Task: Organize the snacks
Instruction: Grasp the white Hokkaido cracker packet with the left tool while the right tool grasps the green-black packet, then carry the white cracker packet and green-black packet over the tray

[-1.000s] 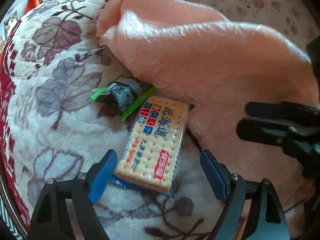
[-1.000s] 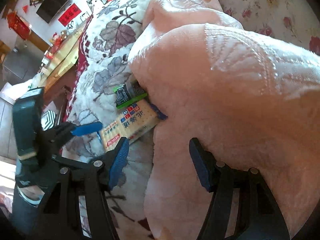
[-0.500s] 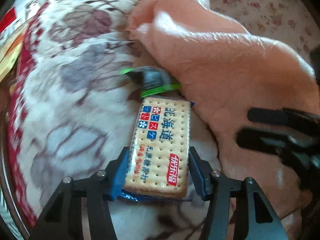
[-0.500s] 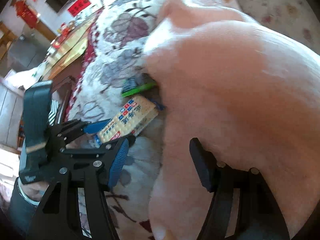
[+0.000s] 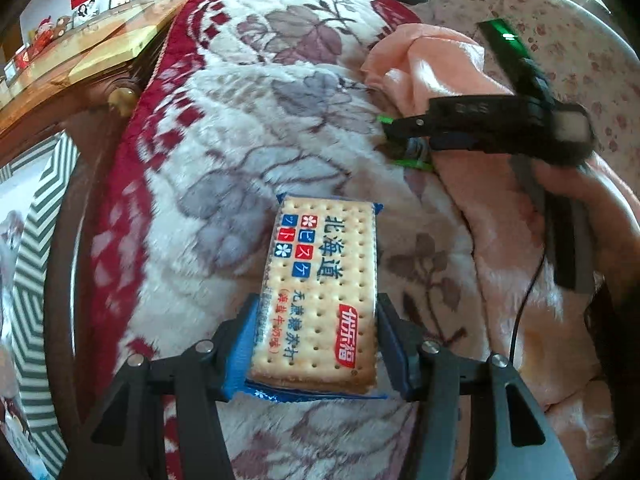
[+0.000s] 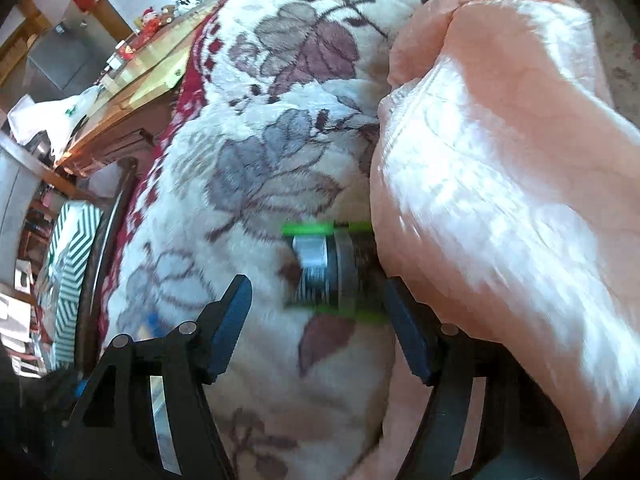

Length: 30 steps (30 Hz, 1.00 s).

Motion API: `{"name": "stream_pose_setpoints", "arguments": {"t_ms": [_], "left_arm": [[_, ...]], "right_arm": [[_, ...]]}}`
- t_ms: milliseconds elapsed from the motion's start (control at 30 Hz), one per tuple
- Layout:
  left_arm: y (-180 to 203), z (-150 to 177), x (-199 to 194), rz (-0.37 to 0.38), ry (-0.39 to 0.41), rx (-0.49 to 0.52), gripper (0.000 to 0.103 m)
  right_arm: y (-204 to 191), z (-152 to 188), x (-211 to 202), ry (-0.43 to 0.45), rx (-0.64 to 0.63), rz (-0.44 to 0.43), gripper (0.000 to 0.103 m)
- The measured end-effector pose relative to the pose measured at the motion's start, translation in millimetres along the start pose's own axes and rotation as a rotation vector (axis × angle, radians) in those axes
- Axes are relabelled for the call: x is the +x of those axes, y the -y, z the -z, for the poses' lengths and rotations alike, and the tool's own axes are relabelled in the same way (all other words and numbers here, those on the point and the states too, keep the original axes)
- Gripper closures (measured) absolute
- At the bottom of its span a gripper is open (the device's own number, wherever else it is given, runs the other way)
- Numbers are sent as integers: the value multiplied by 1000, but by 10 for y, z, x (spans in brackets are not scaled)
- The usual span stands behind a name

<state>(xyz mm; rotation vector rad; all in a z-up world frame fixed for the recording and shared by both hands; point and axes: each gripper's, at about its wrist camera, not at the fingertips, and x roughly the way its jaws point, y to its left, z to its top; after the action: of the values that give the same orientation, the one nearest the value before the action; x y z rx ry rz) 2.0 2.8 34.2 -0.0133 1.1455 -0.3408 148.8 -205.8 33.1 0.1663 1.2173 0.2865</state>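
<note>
Snacks number two across both views: one cracker packet (image 5: 320, 296) printed with a biscuit face and blue wrapper ends, and one small dark packet with bright green edges (image 6: 334, 270). Grippers also number two, each with black arms and blue pads.

In the left wrist view the left gripper (image 5: 318, 344) has its jaws closed about halfway, both blue pads pressed against the long sides of the cracker packet near its lower end. The packet stands lengthwise between the fingers, its far end reaching out over the floral fleece blanket (image 5: 240, 168); whether it rests on the fleece or is lifted off it cannot be told. Farther off in the same view, the right gripper (image 5: 404, 140) comes in from the right, its tips at the green-edged packet beside the fold of one peach blanket (image 5: 508, 216).

In the right wrist view the right gripper (image 6: 320, 320) stands fairly wide, its jaws having just been opening. The green-edged packet lies between the fingers, blurred, on the floral blanket and right against the edge of the peach blanket. The right pad sits at the packet's right end, though whether it touches cannot be told; the left pad stands clearly apart from it, so nothing is clamped. One wooden table edge (image 6: 132, 92) shows beyond the bedding at the upper left.
</note>
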Motion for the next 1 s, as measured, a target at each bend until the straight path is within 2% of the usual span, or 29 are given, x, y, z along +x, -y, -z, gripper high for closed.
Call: {"name": "stream_pose_setpoints", "arguments": {"t_ms": [67, 100, 200, 233, 300, 367, 433, 467, 567, 700, 1000], "left_arm": [[-8, 82, -18, -9, -10, 6, 45], [8, 89, 37, -16, -20, 11, 45], [40, 98, 168, -42, -37, 18, 43], [50, 89, 188, -52, -31, 16, 43], [62, 27, 226, -54, -14, 5, 36], [58, -5, 251, -60, -3, -13, 35], [50, -15, 269, -64, 3, -29, 37], [47, -7, 265, -69, 6, -32, 44], [41, 32, 219, -72, -3, -16, 45], [6, 134, 68, -86, 15, -29, 45], [-305, 352, -515, -154, 119, -128, 45]], "right_arm": [[61, -16, 176, -45, 30, -32, 35], [75, -8, 212, -52, 33, -42, 45], [47, 80, 199, -24, -9, -23, 58], [33, 119, 158, -21, -19, -36, 58], [15, 167, 97, -10, -38, -31, 59], [-7, 249, 4, 7, -48, -23, 59], [-19, 322, -72, 17, -41, -41, 59], [-45, 380, -122, 24, -44, -47, 59], [-155, 516, -220, 37, -75, -51, 59], [-344, 662, -325, 41, -122, -67, 59], [-976, 817, -510, 63, -251, -110, 59]]}}
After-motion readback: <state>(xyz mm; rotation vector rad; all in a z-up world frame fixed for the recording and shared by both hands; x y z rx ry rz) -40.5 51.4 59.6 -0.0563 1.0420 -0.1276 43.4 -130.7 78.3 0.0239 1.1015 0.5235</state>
